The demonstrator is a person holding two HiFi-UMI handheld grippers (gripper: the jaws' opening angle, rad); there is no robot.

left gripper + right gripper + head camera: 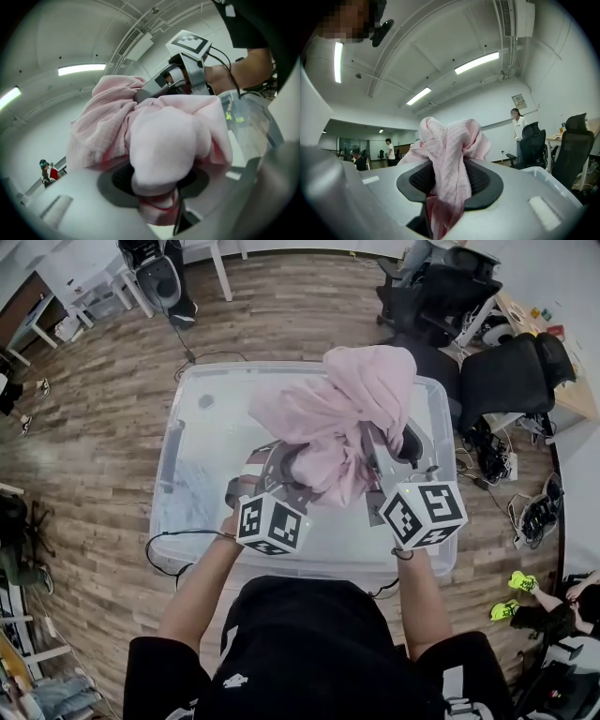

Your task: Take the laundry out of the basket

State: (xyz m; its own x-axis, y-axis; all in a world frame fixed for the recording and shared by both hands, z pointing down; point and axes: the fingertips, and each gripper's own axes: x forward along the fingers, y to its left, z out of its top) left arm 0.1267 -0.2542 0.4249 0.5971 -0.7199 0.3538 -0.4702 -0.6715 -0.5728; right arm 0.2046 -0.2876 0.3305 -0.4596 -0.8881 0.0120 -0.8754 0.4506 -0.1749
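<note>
The pink cloth (347, 418) hangs bunched in the air above the clear plastic bin (187, 512), over the bin's far half, gripped at 2 places along its near, lower edge. It is a soft ribbed fabric, with a darker pink fold showing where it is pinched.

The left gripper (281, 463) reaches over the bin's near rim, and its jaws stand narrow, clamped on a thick wad of the cloth (164, 136) that fills the gap between the black pads. The right gripper (389, 454), also above the bin's near side, pinches a thinner twisted fold of the cloth (447, 140) between its pads in the same narrow way. In the left gripper view the right gripper (154, 91) shows behind the cloth.

Each gripper carries a cube of black-and-white square markers; they bear patterns, not letters. A small white logo (234, 679) on the person's black shirt, on the near side of the bin, is too small to read. In the right gripper view a small sign (518, 101) on the wall is likewise unreadable.

The bin sits on a wood-plank floor (103, 409). Black office chairs (511, 376) stand beyond its far right corner.
</note>
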